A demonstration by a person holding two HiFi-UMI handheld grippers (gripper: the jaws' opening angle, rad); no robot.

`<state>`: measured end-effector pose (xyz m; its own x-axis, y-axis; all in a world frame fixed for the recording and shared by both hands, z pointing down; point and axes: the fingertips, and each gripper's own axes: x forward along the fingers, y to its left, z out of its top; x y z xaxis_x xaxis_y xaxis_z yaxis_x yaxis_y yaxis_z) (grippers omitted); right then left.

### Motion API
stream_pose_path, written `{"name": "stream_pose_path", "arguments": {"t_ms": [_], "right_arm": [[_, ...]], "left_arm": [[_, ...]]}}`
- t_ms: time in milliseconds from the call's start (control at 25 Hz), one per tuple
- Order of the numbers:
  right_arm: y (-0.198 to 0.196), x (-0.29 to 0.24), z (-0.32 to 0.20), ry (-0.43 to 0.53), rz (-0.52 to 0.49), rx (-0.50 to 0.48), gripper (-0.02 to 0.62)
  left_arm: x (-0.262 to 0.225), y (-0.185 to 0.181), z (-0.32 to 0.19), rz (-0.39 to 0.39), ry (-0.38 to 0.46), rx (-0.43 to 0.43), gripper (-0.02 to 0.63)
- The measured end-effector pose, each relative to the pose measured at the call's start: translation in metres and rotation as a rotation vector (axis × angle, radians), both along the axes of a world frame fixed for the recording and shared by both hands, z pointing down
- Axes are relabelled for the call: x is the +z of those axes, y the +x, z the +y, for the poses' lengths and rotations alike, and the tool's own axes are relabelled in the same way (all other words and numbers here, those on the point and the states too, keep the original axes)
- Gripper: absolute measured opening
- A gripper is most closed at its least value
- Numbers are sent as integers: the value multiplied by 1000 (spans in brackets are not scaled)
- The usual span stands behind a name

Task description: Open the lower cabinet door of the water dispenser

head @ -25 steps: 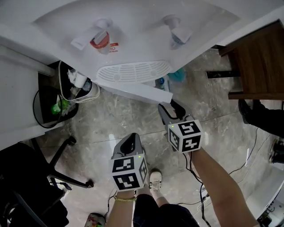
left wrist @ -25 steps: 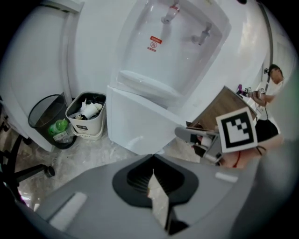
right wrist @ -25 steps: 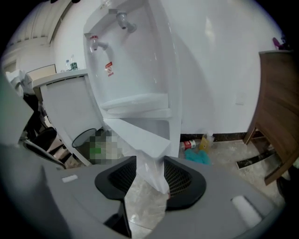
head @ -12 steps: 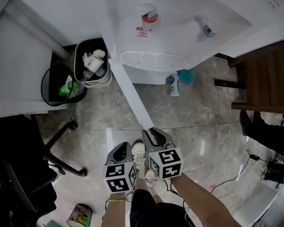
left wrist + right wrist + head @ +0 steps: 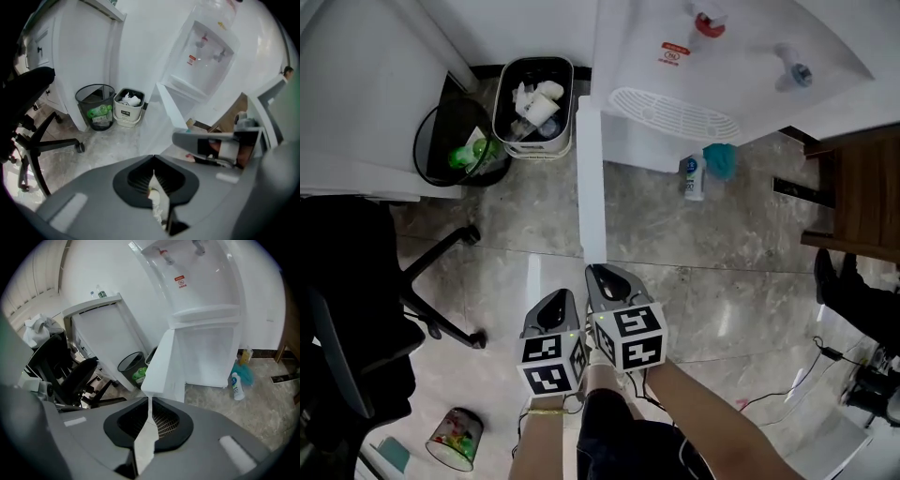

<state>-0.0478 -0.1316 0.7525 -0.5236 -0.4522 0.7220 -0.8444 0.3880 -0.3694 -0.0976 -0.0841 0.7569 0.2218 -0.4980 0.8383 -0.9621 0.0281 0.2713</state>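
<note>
Head view, cabinet door open, paper-filled bin

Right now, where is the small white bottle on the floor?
In the head view the bottle is right of the open cabinet door, beside a teal cloth, just below the drip tray.

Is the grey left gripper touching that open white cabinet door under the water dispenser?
Apart. The head view shows marble floor between the left gripper and the white cabinet door's near edge; its jaws are together, empty.
</note>
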Motion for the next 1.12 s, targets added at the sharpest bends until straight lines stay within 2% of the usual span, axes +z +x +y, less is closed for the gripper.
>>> {"name": "stream_pose_path", "arguments": {"t_ms": [200,440,640,840,1120], "right_arm": [[0,-6,13,-29,-4,-6,2],[26,-45,49,-86,-36,30,-3],[58,-112,85,-72,-6,72,-3],[99,-188,129,-116,7,160,-3],[127,-261,164,-106,53,149,-3]], "left_arm": [[-6,-1,7,13,3,-12,6],[-43,26,27,43,-31,32,6],[-106,51,64,69,-58,57,6],[-187,80,102,57,-85,117,6],[-255,100,124,39,-80,181,6]]}}
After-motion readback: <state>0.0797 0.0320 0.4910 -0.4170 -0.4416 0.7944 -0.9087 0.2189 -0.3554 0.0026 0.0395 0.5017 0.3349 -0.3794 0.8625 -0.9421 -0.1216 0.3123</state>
